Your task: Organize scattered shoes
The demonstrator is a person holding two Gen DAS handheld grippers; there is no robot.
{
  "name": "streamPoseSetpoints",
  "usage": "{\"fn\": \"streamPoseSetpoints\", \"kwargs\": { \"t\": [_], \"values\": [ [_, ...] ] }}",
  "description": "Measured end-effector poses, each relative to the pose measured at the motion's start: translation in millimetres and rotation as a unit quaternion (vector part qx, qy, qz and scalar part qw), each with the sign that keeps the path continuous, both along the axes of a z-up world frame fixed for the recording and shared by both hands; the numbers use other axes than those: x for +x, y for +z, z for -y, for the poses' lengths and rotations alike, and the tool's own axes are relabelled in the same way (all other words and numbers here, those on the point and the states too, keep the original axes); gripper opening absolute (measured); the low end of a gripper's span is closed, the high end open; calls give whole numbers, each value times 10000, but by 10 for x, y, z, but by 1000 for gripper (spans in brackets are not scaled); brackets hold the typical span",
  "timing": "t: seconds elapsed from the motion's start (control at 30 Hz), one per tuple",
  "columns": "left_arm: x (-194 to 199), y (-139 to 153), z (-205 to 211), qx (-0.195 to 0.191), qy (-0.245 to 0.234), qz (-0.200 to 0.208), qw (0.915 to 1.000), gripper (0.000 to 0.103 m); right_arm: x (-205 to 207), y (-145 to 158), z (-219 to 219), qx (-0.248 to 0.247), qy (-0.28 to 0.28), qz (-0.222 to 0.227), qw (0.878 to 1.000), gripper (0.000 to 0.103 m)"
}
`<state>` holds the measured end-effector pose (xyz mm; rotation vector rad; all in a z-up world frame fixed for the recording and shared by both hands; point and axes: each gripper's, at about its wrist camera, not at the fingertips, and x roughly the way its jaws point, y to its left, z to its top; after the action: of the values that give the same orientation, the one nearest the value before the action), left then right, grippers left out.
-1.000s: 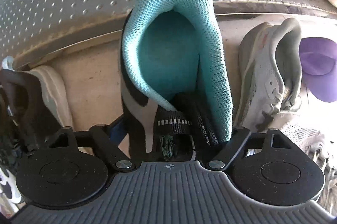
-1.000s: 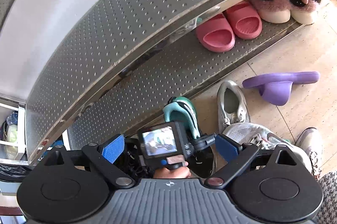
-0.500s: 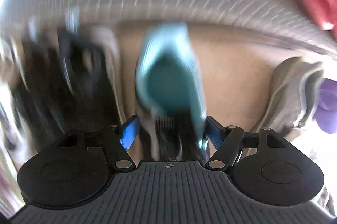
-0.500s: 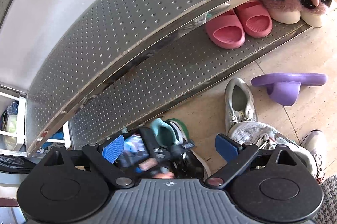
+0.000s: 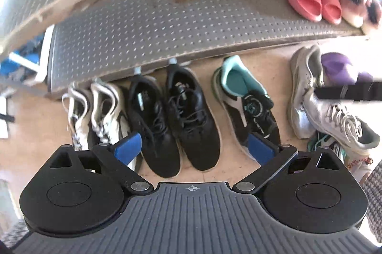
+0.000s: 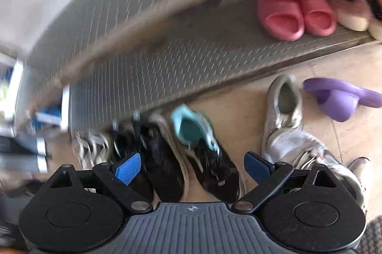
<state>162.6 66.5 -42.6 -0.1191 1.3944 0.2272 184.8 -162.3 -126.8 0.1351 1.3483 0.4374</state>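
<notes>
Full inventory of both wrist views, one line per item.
black sneakers: 2, black, side by side on the floor at the rack's edge
white-and-black sneakers: 2, on the floor, left of the black pair
teal-lined sneaker: 1, black and white with teal lining, floor, right of the black pair
silver sneakers: 2, grey-silver, one lying across the other, floor at right
purple slipper: 1, purple, floor at far right
pink slides: 2, pink, on the rack's lower shelf
fluffy slippers: pink and cream, right of the slides, count unclear
shoe rack: 1, perforated grey metal
left gripper: open, empty
right gripper: open, empty
</notes>
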Motion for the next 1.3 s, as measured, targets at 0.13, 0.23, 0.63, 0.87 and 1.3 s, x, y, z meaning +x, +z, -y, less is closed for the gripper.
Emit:
{"fn": "streamPoseSetpoints", "kwargs": {
  "t": [0.13,0.23,0.63,0.87,1.3],
  "values": [
    [54,-73,-140,-275,-122,-379,9988,95,-187,-325,-207,-513,615,40,9968,93],
    [45,12,-205,-328,-278,-232,9988,96,-310,-593,-338,-702,1127,160,9910,92],
    [24,93,-548,-690,-57,-249,9973,96,-447,-1777,-597,-1523,1613,-106,9750,92],
    [-30,68,-872,-687,437,-248,9964,96,-541,-2197,-832,-2241,2168,83,9501,86],
    [15,86,-744,-738,194,-273,9967,96,-530,-2053,-987,-1811,1815,-44,9666,87]
  ]
}}
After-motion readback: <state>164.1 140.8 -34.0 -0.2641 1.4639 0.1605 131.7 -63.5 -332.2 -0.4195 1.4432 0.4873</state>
